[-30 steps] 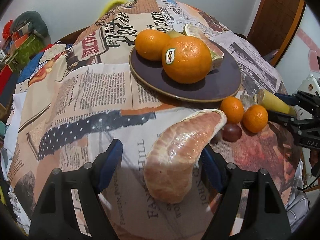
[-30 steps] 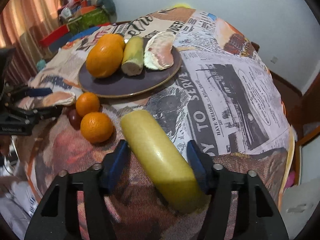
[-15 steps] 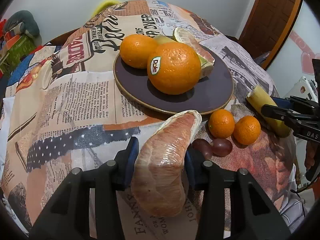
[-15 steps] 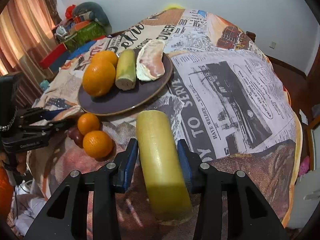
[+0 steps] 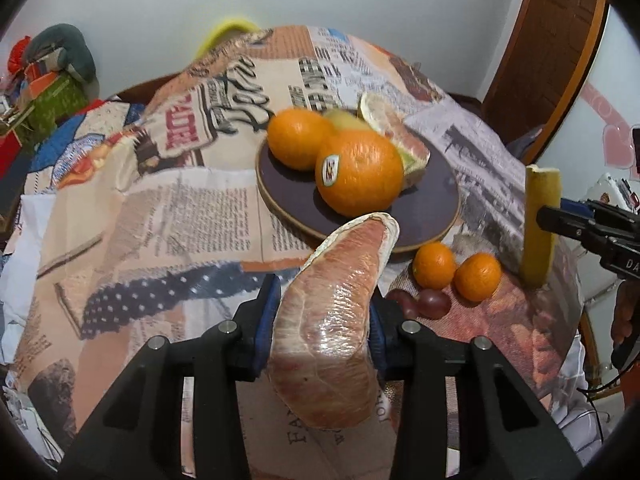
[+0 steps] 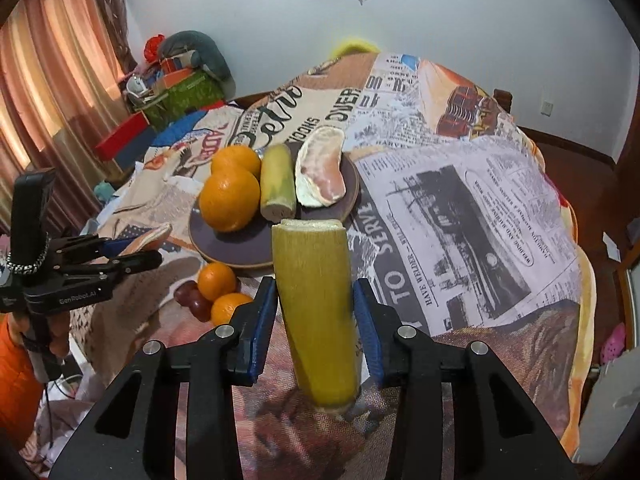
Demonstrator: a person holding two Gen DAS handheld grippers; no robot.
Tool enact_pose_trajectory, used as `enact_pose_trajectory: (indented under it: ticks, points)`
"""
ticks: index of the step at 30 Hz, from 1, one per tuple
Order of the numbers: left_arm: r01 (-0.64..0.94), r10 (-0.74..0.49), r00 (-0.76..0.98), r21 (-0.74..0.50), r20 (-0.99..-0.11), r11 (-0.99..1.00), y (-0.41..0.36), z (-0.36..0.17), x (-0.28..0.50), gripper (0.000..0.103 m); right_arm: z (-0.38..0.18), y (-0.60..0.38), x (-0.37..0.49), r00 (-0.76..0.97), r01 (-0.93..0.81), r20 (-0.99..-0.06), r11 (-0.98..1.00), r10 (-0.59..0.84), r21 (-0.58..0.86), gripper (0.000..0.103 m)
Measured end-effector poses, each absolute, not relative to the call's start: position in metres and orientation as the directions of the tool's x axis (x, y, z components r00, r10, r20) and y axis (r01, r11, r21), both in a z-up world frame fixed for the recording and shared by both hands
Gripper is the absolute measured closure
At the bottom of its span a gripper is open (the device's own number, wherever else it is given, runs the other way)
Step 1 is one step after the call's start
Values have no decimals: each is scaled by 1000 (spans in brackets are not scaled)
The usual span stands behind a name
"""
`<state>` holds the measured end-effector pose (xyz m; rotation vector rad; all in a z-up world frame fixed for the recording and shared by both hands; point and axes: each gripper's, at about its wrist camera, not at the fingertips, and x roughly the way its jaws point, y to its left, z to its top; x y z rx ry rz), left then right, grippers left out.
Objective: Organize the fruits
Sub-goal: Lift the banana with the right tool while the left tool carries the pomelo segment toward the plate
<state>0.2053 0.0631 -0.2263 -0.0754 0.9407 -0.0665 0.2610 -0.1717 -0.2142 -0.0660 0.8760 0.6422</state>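
My left gripper (image 5: 322, 322) pinches the pomelo wedge (image 5: 332, 320), right gripper (image 6: 316, 320) pinches the sugarcane piece (image 6: 316, 312); I should lower both gently onto the plate's (image 5: 436, 216) bare near side.

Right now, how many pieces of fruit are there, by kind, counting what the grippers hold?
Large oranges: 2
Small mandarins: 2
Pomelo segments: 2
Sugarcane pieces: 2
Dark grapes: 2, perhaps more hidden
Total: 10

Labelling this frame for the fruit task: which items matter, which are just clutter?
Job:
left gripper with pomelo wedge
right gripper with cane piece
plate
oranges
tangerines
grapes

Clutter:
tablecloth
green box
grey cushion
curtain
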Motion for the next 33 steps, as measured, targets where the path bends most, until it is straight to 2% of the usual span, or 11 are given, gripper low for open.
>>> enact_pose_trajectory:
  ticks: [17,33]
  points:
    - [2,-70,698,-96,-713,995,69,-176,214,63,-184,-164,266,520,-564,-671,802,528,193,68]
    - [-2,-65,710,-95,-701,995,71,-178,252,63,-181,-151,295,521,-571,-658,795,545,206,68]
